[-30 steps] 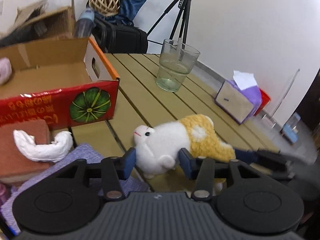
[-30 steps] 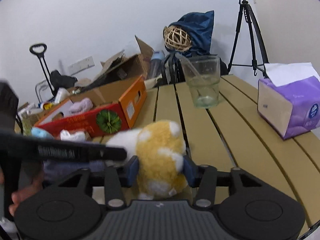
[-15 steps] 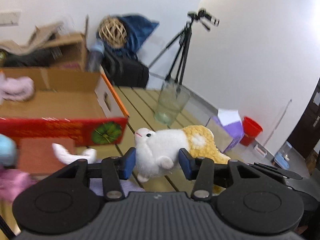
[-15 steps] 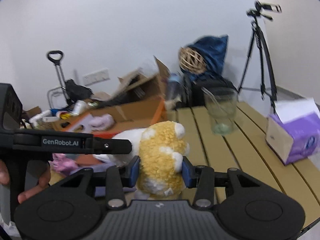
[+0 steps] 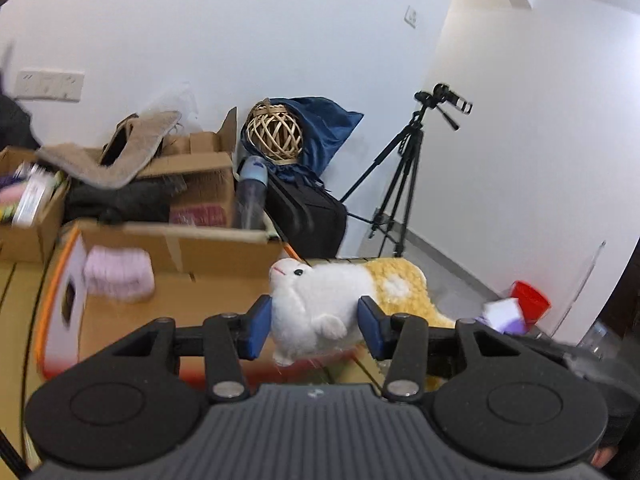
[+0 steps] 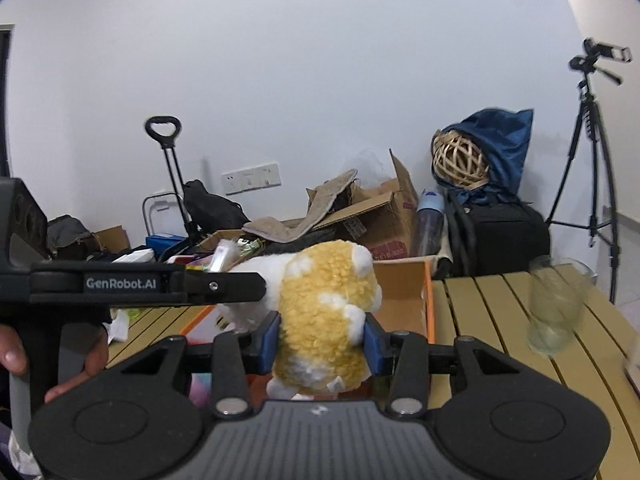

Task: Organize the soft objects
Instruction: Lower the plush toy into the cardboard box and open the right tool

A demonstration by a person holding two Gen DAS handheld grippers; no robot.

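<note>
- The plush toy (image 5: 320, 304) is up in the air over the cardboard box (image 5: 168, 304), white end clamped in the left gripper (image 5: 314, 320) fingers, yellow end in the right gripper (image 6: 320, 340) fingers.
- I'd lower both ends level, beside the pink bundle (image 5: 118, 276), then let go together.

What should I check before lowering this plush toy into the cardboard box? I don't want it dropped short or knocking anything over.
1. Left gripper clamped on the plush toy's white front: ok.
2. Right gripper clamped on its yellow rear: ok.
3. Toy lifted off the table: ok.
4. Bare floor in the cardboard box beside the pink soft item: ok.
5. Toy fully over the box opening: cannot tell.
6. Glass stands apart from the toy, to the right: ok.
</note>
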